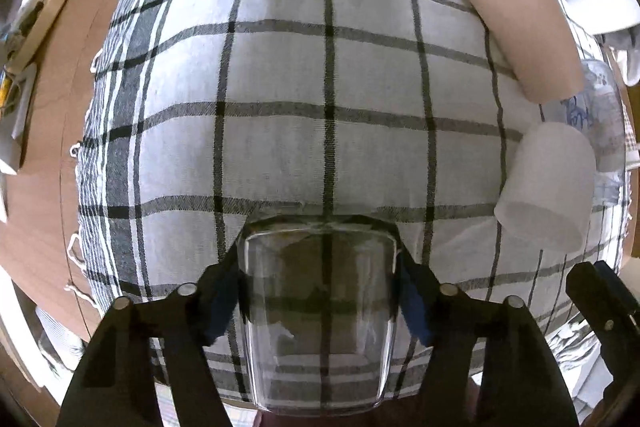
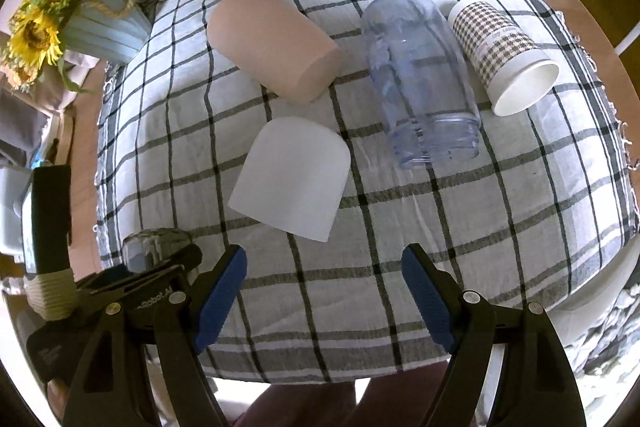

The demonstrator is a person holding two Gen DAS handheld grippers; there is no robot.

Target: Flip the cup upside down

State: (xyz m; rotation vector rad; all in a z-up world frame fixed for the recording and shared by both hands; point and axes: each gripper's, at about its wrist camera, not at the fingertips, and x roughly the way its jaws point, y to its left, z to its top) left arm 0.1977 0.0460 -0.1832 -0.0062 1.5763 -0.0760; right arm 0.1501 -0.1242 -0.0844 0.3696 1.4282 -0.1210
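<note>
The left gripper [image 1: 320,301] has its jaws closed against the two sides of a clear glass cup [image 1: 318,319], which sits between the blue pads with its closed end pointing away from the jaws, toward the checked cloth [image 1: 280,67]. Ahead and to the right of these jaws a white cup [image 1: 546,187] lies on its side, and farther out a pink cup [image 1: 520,23] lies tilted on the cloth.

The right gripper [image 2: 324,291] has its jaws spread wide, holding nothing. Just ahead of them lies the white cup [image 2: 292,179], with the pink cup [image 2: 272,47] beyond it. Ahead and to the right lie a clear plastic bottle [image 2: 420,79] and, beside it, a patterned paper cup [image 2: 504,55]. Far left of the jaws stands a pot of sunflowers [image 2: 76,11]. The cloth covers a wooden tabletop [image 1: 48,187].
</note>
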